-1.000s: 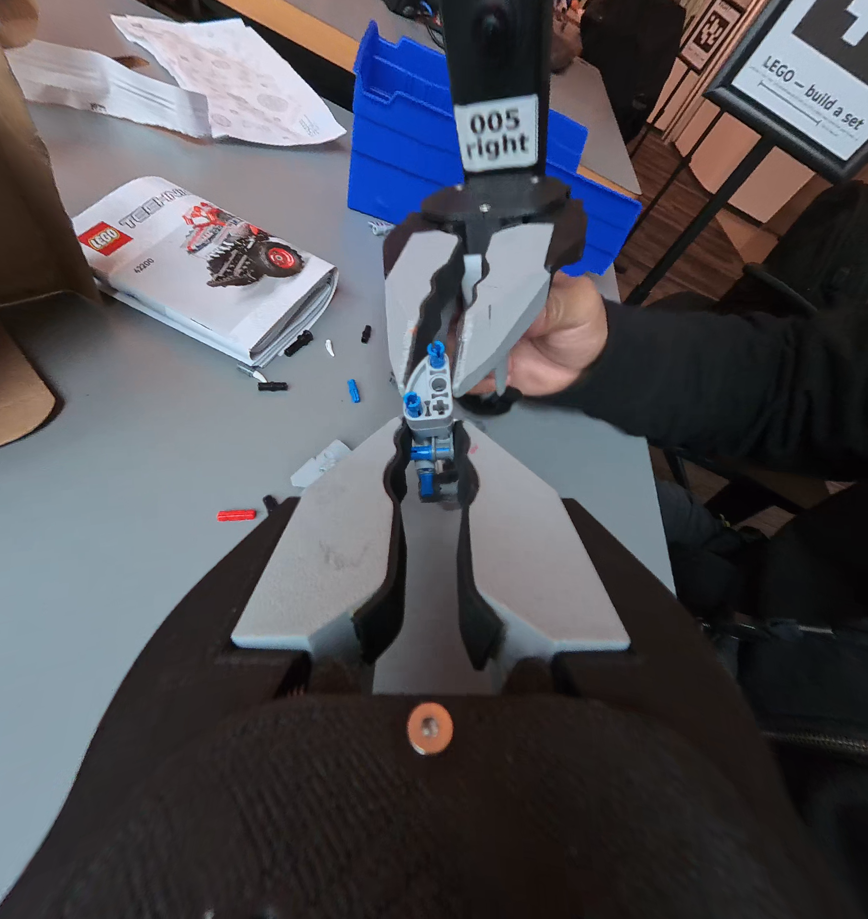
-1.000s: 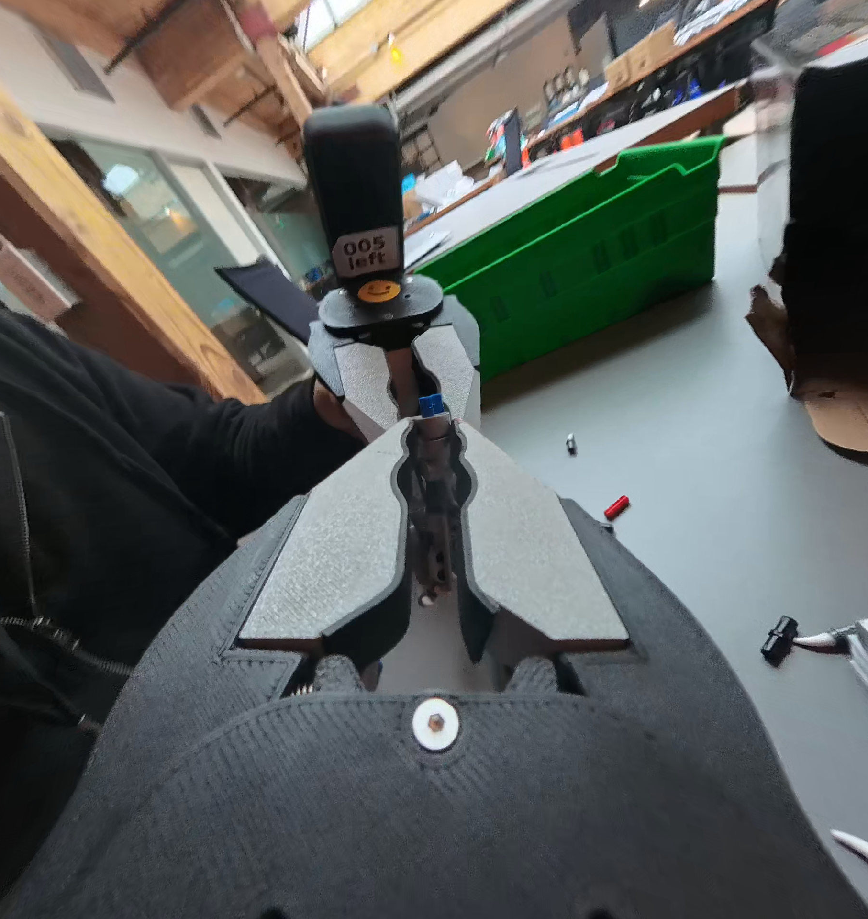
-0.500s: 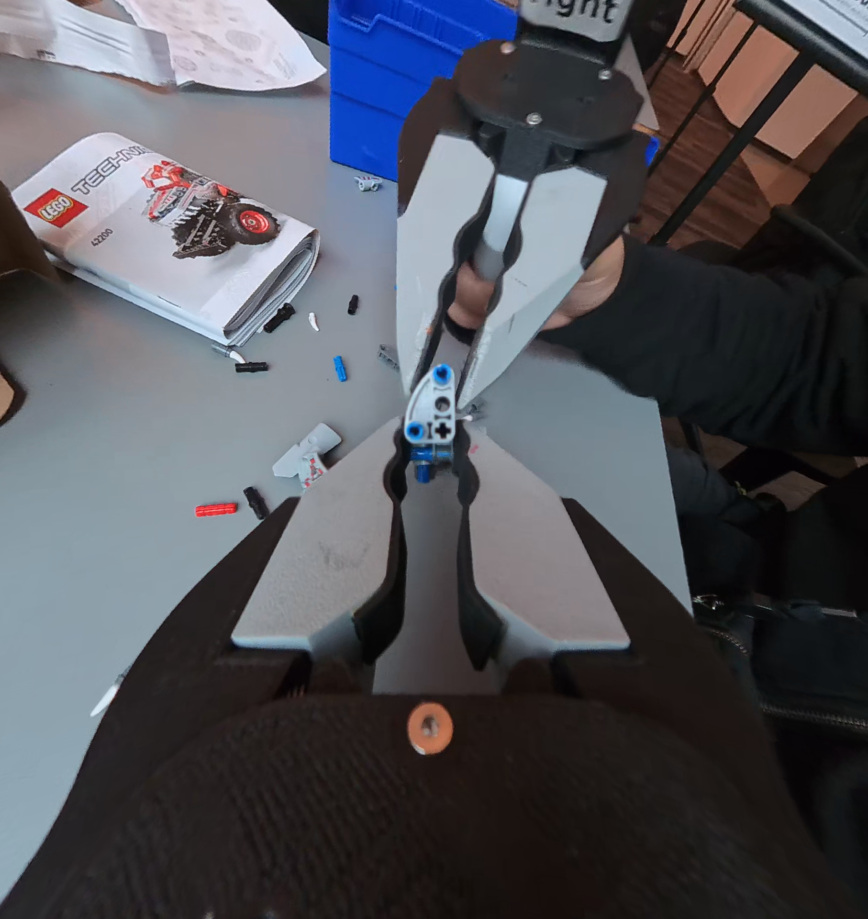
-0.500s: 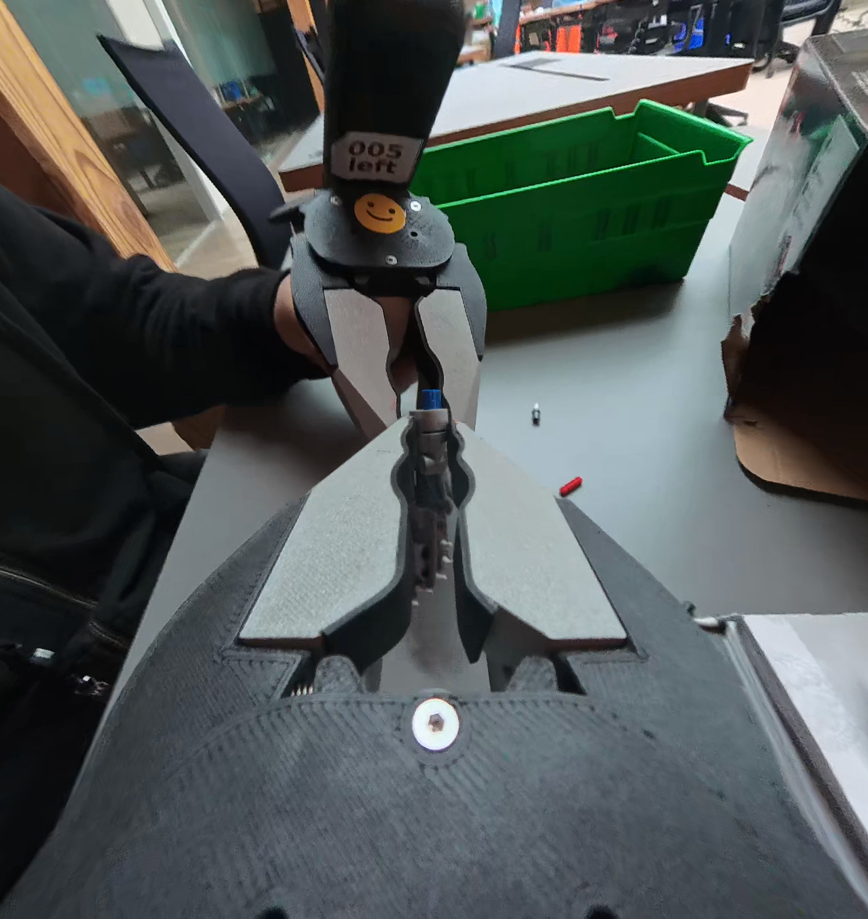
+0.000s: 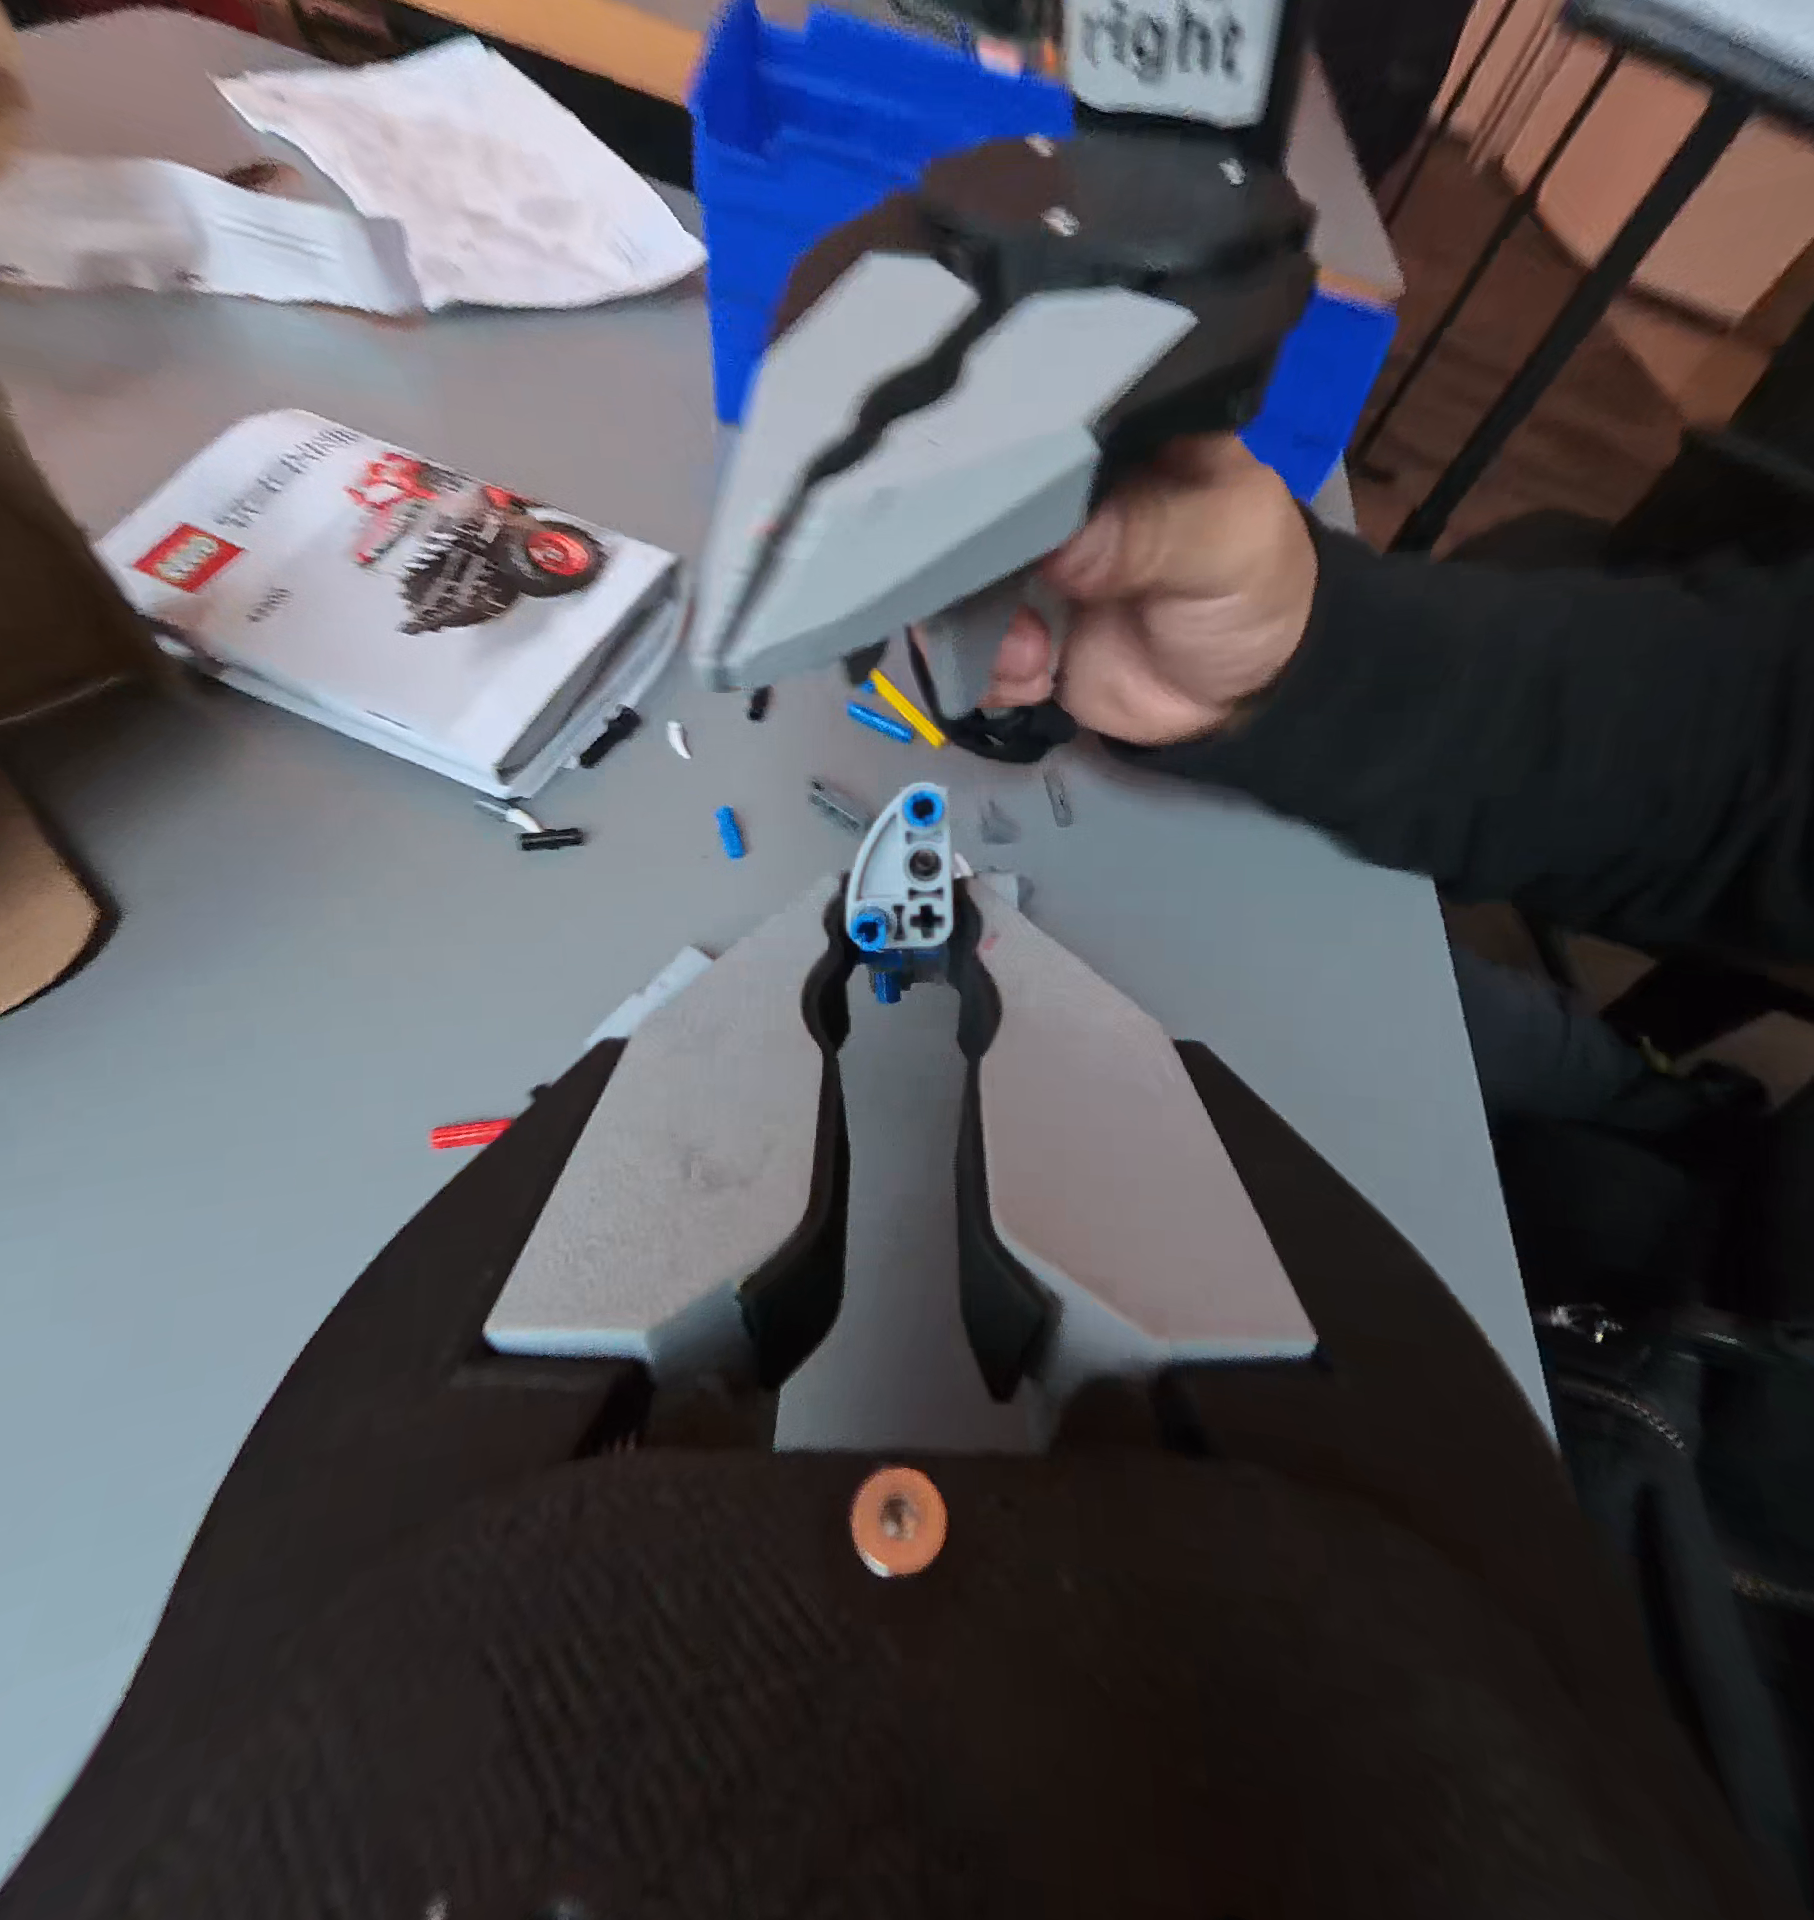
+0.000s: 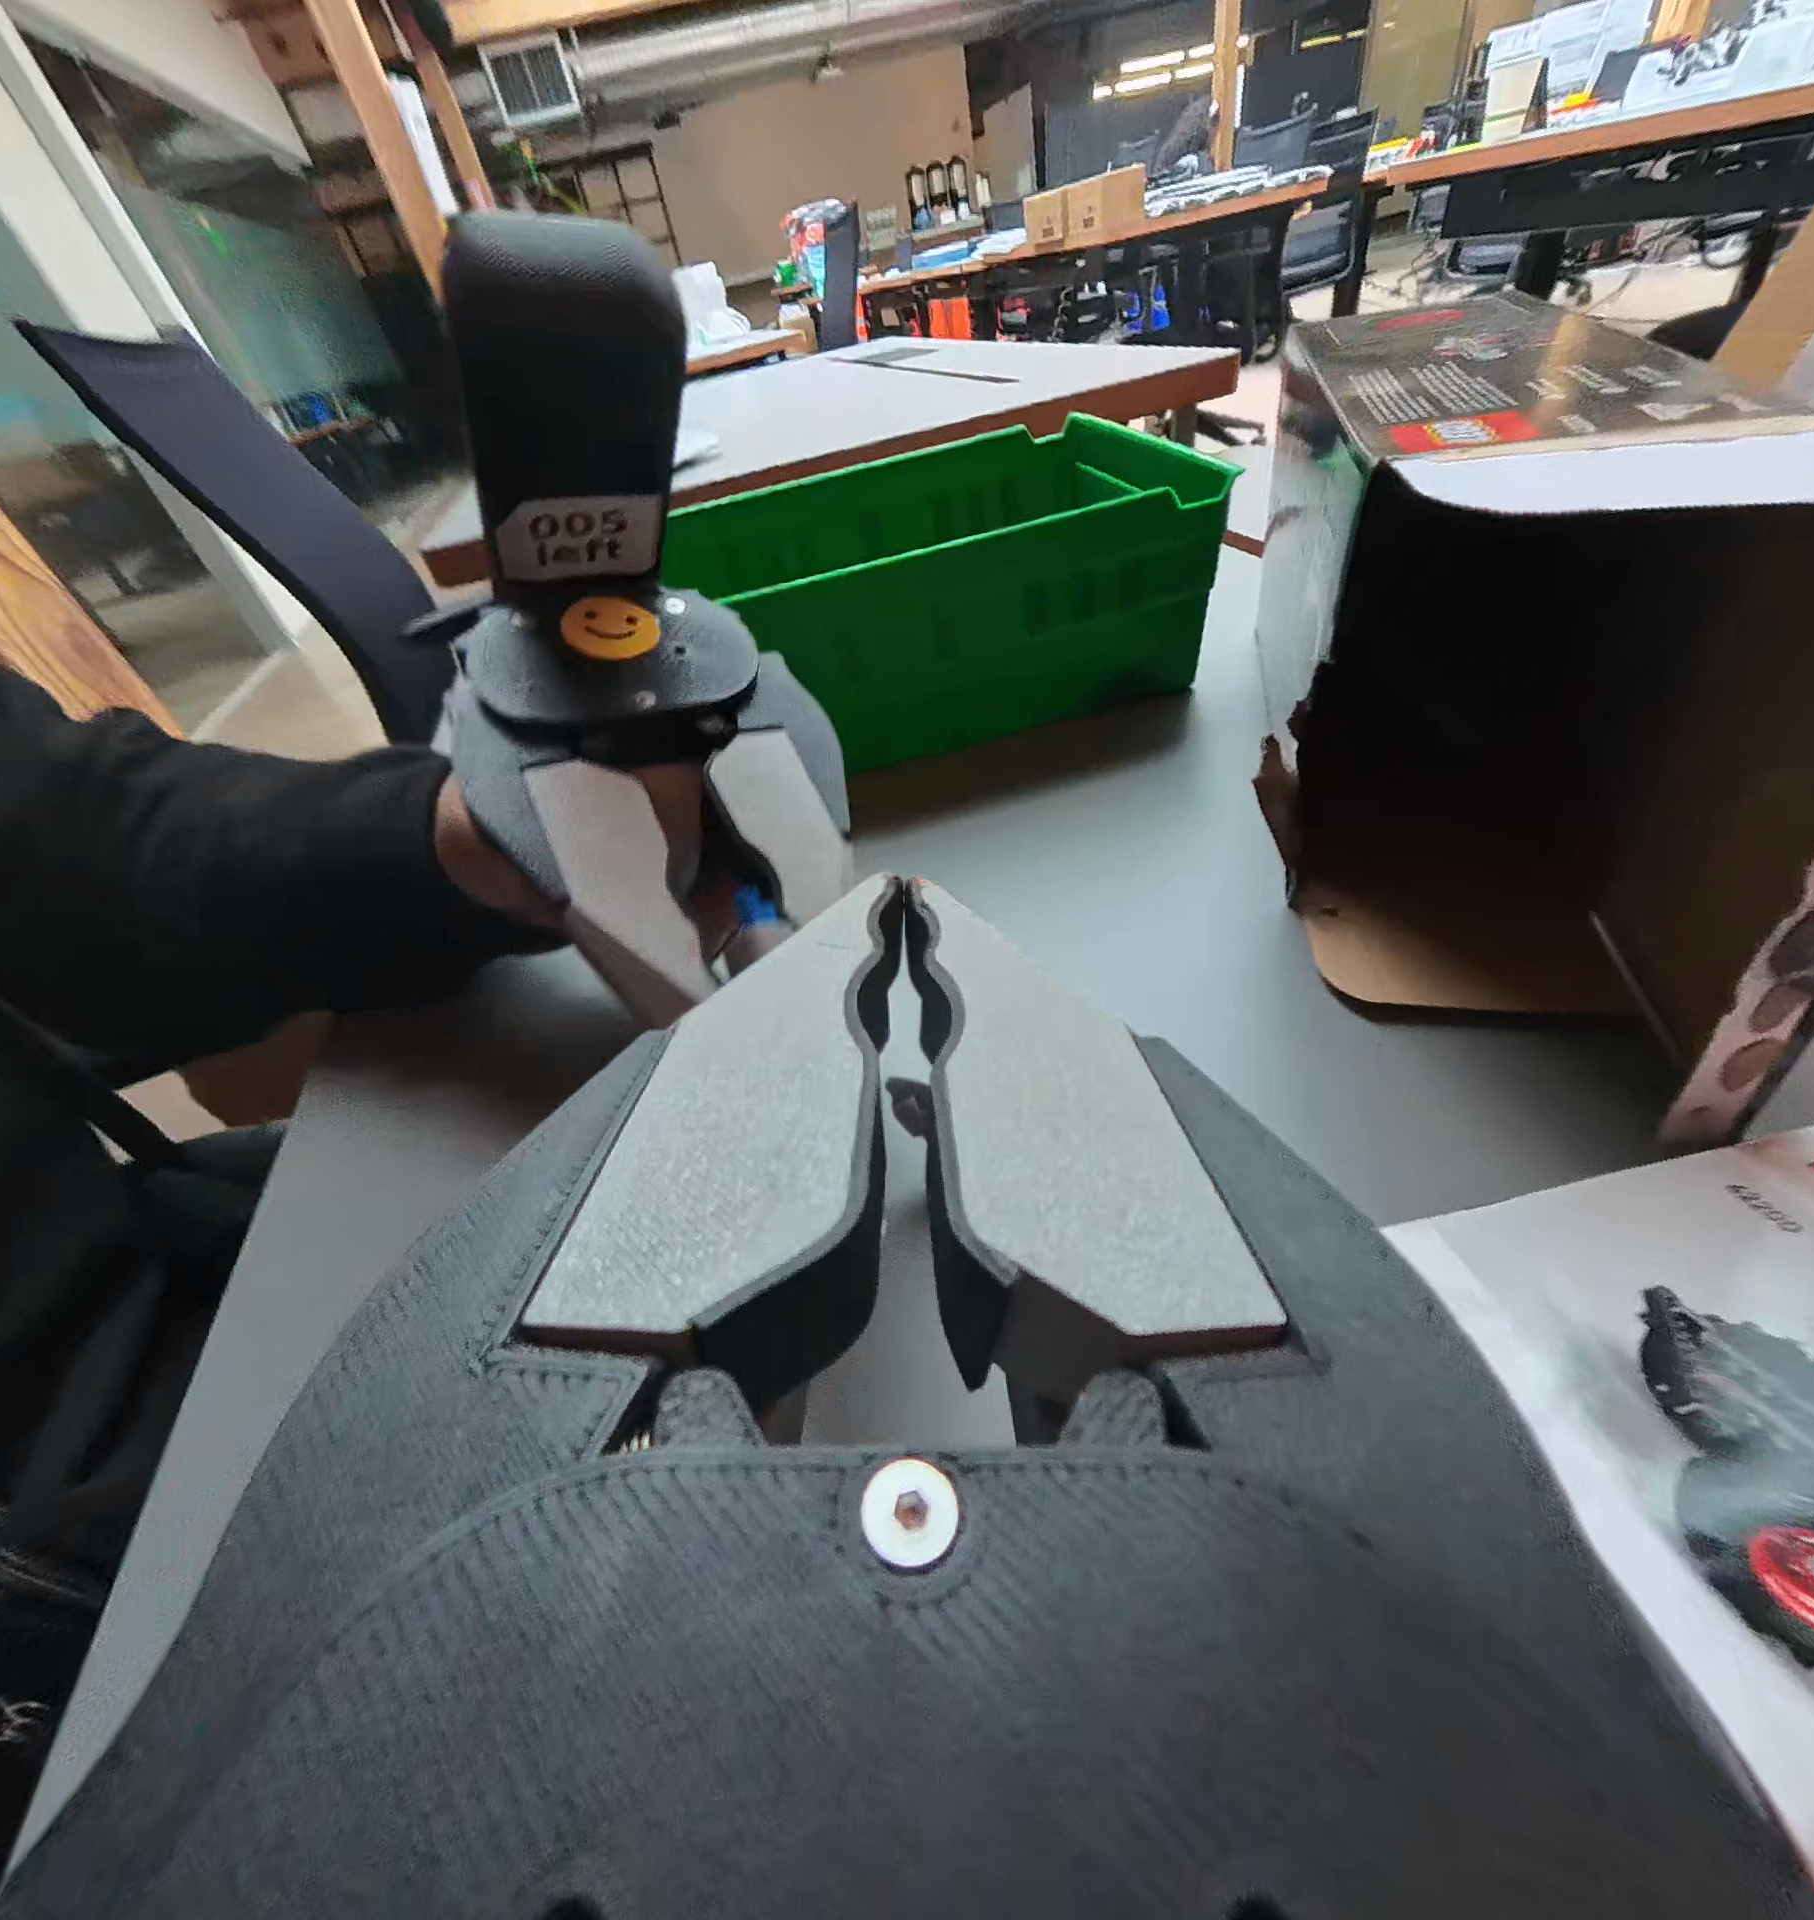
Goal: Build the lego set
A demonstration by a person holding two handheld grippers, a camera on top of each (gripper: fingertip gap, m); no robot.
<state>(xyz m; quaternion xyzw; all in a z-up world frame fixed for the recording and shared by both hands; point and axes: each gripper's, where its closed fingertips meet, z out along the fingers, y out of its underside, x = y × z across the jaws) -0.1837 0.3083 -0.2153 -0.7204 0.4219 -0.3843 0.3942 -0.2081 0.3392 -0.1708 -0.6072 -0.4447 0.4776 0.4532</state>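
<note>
Left hand-held gripper [image 5: 903, 940] clamps small grey-and-blue lego assembly [image 5: 901, 883] above counter [image 5: 259, 987] near its right edge; right hand-held gripper [image 6: 903, 902] pinched closed, empty; next pin pickup likely wants steady hold, jaws reopened over loose blue pin [image 5: 728, 831].

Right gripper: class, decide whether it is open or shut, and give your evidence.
Shut, and empty. The right gripper has its fingertips touching with nothing between them; the left wrist view shows the same.
</note>
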